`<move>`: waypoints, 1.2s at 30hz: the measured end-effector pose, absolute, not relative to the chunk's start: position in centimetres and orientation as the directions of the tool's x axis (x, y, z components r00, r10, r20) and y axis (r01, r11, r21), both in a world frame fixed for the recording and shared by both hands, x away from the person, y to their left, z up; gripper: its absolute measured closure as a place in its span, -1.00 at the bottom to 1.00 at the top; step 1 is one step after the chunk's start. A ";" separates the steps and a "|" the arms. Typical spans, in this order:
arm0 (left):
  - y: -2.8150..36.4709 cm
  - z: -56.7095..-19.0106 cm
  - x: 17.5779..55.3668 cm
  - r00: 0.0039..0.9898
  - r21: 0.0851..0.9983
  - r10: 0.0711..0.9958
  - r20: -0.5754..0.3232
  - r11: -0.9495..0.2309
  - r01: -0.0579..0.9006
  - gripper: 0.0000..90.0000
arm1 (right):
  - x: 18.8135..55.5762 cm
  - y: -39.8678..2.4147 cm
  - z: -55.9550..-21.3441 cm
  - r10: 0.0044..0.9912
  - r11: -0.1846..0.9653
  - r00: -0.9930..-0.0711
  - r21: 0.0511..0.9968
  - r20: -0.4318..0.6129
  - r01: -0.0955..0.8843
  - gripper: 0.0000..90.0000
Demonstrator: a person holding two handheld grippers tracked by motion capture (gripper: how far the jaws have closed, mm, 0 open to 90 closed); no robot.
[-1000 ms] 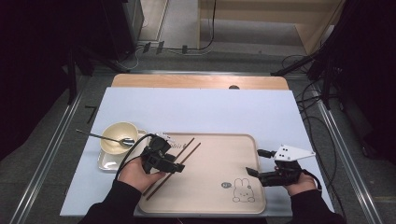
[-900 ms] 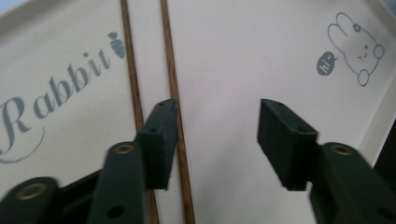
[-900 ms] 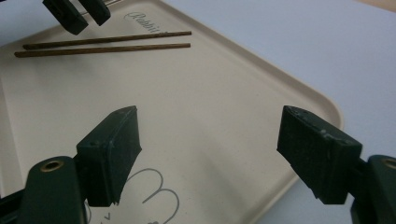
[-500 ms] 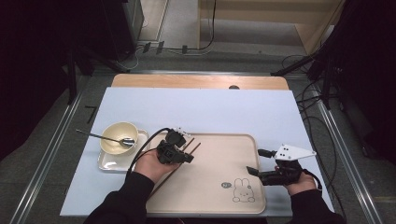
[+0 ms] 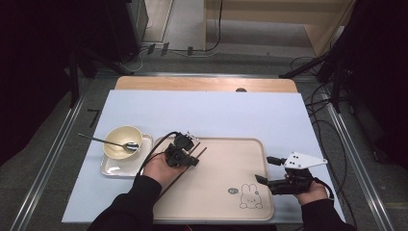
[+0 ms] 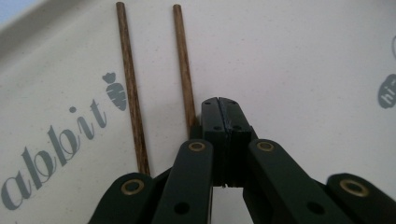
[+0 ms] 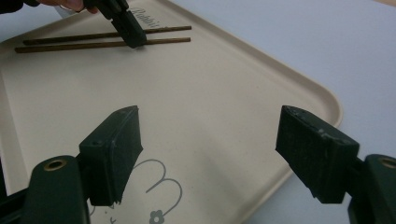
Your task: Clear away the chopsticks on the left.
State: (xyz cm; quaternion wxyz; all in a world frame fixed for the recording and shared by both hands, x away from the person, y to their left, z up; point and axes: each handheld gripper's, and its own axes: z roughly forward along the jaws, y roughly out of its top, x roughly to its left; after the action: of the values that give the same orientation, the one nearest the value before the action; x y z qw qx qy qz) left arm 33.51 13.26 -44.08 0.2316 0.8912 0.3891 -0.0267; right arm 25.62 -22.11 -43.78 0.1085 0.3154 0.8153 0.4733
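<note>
Resting on the beige tray (image 5: 226, 163), two chopsticks (image 6: 130, 88) lie side by side.
Left tongs (image 6: 219, 105) have just closed, pressed together with nothing between, tips just beside one chopstick. Right tongs (image 7: 224, 154) gape apart over the tray's corner, empty.

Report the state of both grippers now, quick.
Left gripper: shut, jaws pressed together beside the two brown wooden chopsticks, gripping neither.
Right gripper: open, holding nothing, over the beige rabbit-print tray.
</note>
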 end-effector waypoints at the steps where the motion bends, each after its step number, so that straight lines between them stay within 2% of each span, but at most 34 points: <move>1: 13.3 -44.2 33.6 0.692 0.390 0.683 -0.234 -0.587 0.710 1.00 | 25.6 -22.1 -43.8 0.617 0.353 -0.777 0.840 0.122 0.412 -0.50; 11: 14.0 -44.1 33.8 0.692 0.394 0.687 -0.221 -0.586 0.708 1.00 | 25.4 -22.4 -43.7 0.625 0.350 -0.771 0.840 0.121 0.416 -0.50; 36: 18.0 -43.9 34.7 0.605 0.376 0.763 -0.227 -0.504 0.777 1.00 | 25.3 -22.1 -43.6 0.610 0.348 -0.783 0.847 0.120 0.402 -0.50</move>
State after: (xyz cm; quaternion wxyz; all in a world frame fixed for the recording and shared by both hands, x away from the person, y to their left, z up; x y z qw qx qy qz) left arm 34.73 18.02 -43.87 0.2251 0.8670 0.4442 -0.0158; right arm 25.29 -22.10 -43.63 0.1091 0.3109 0.8138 0.4788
